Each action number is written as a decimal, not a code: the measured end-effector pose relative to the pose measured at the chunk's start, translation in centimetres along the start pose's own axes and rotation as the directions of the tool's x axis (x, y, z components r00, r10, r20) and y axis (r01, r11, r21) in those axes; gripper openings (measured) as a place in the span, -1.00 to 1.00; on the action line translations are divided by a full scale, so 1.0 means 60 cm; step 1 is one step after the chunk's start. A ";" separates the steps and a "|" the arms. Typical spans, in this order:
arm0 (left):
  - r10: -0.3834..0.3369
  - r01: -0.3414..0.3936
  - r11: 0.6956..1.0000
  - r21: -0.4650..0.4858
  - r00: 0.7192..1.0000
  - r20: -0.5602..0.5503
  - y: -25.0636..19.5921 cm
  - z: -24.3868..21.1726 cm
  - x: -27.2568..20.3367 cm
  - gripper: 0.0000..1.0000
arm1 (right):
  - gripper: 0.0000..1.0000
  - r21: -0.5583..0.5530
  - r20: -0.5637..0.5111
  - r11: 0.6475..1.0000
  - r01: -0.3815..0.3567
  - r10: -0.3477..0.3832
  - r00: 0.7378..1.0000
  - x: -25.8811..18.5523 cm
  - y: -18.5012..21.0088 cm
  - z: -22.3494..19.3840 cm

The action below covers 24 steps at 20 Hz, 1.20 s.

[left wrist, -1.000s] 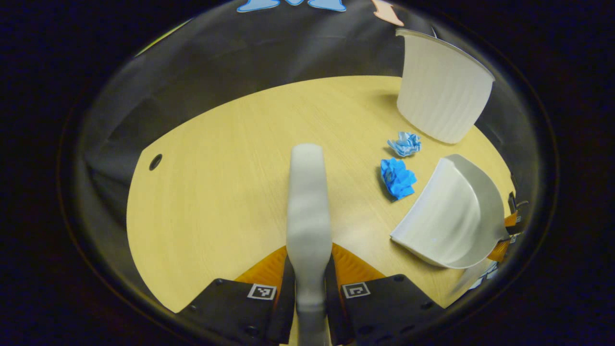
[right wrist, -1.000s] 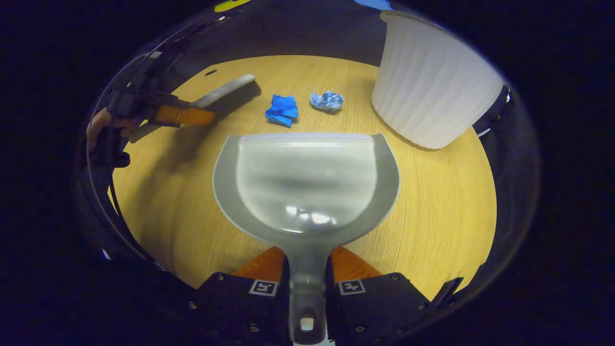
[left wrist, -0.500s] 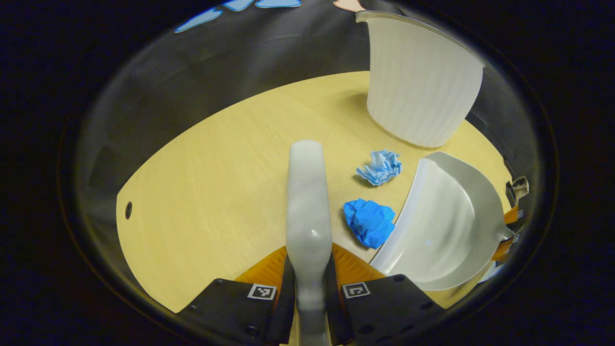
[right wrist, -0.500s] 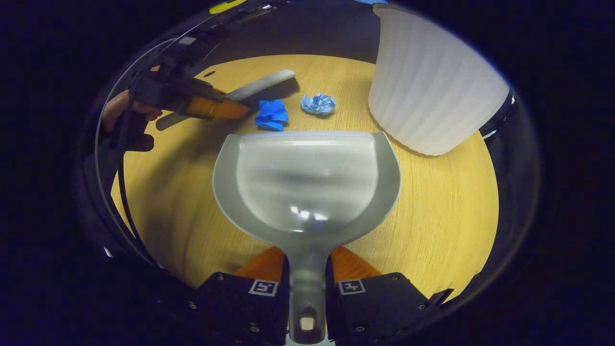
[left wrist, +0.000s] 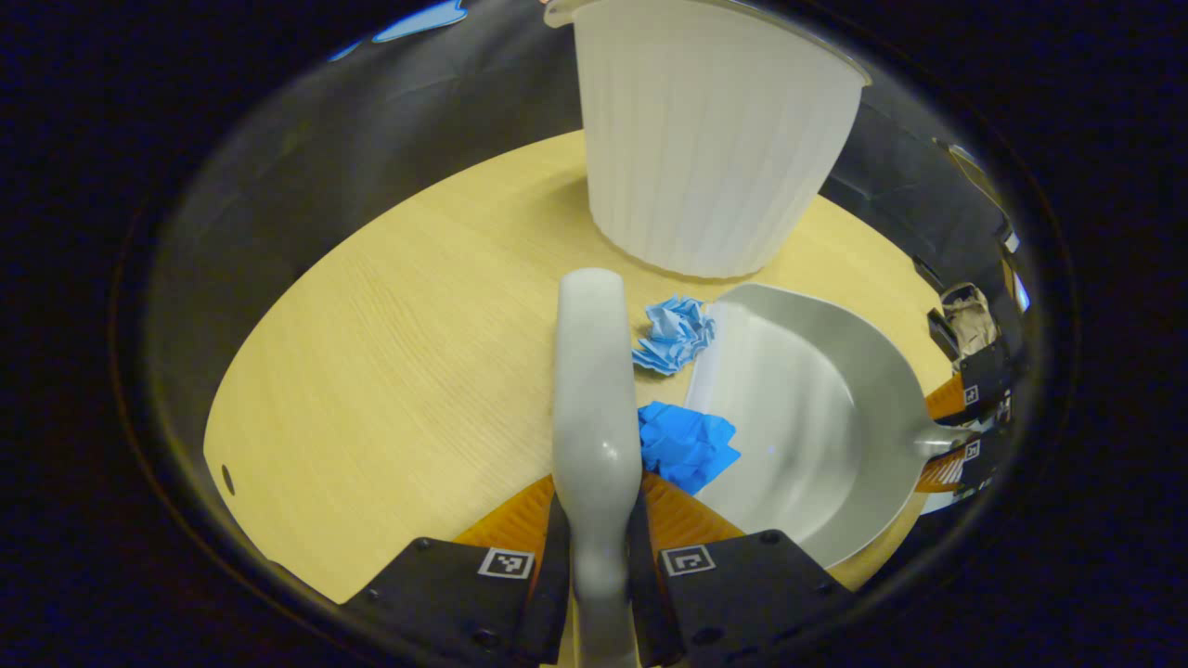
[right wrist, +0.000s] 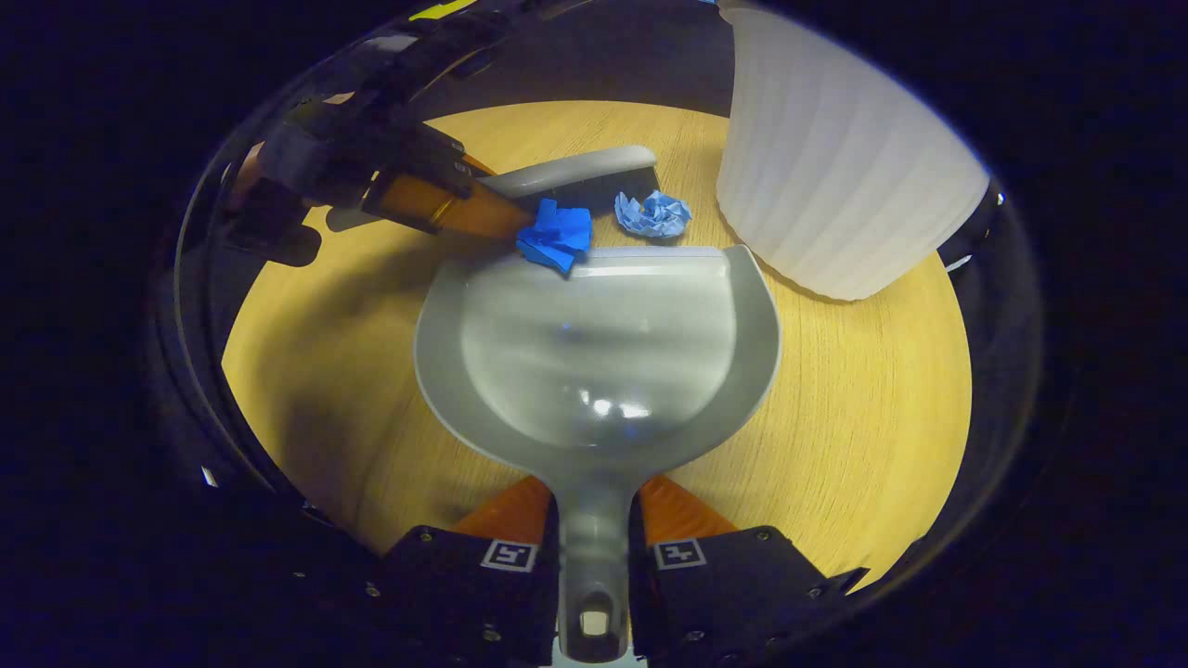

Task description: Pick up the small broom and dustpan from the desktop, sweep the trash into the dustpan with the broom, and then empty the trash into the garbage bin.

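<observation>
Two paper wads: dark blue crumpled paper wad [right wrist: 555, 237] sits on the front lip of the dustpan; pale blue crumpled paper wad [right wrist: 654, 213] lies on the counter just beyond that lip.
Broom: small grey plastic broom [left wrist: 594, 390] stands just behind the dark wad, bristles down on the light wooden counter [left wrist: 390, 371].
Left gripper [left wrist: 596, 557]: jaws closed on the broom's handle.
Dustpan: grey plastic dustpan [right wrist: 594, 353] lies with its lip on the counter, facing the wads.
Right gripper [right wrist: 594, 557]: jaws closed on the dustpan's handle.
Bin: white ribbed plastic garbage bin [left wrist: 705, 139] stands upright near the pale wad.
</observation>
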<state>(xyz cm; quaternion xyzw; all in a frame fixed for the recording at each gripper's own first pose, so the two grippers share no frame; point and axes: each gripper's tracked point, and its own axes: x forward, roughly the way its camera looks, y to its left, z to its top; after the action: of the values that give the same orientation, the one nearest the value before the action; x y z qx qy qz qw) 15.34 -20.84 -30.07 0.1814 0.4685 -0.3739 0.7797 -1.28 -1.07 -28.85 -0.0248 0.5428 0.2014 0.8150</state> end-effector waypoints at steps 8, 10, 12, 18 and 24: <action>-0.117 0.117 0.993 -0.014 0.993 0.004 -0.069 0.019 -0.058 -0.30 | -0.38 -0.010 0.025 1.000 -0.021 0.021 0.999 -0.023 0.002 0.007; -0.118 0.118 0.992 -0.036 0.993 0.009 -0.072 0.020 -0.070 -0.27 | -0.37 -0.001 0.038 1.000 -0.028 0.028 0.999 -0.023 0.000 0.008; -0.114 0.115 0.991 -0.065 0.993 0.018 -0.081 0.012 -0.076 -0.24 | -0.38 0.007 0.047 1.000 -0.029 0.029 0.998 -0.021 -0.005 0.011; -0.027 0.038 0.987 -0.156 0.997 0.070 -0.062 0.011 -0.110 -0.24 | -0.39 0.004 0.062 1.000 0.007 -0.007 0.998 -0.018 -0.003 0.006; 0.089 -0.057 0.961 -0.270 0.990 0.109 0.003 -0.036 -0.199 -0.25 | -0.38 0.030 0.076 0.999 0.034 -0.036 0.996 -0.017 0.003 0.009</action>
<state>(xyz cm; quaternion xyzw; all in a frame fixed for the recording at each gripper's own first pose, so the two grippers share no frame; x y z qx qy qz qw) 10.83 -14.41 -20.81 0.0695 0.4598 -0.2886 0.8369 -1.22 -1.04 -27.70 -0.0148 0.5136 0.1801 0.8388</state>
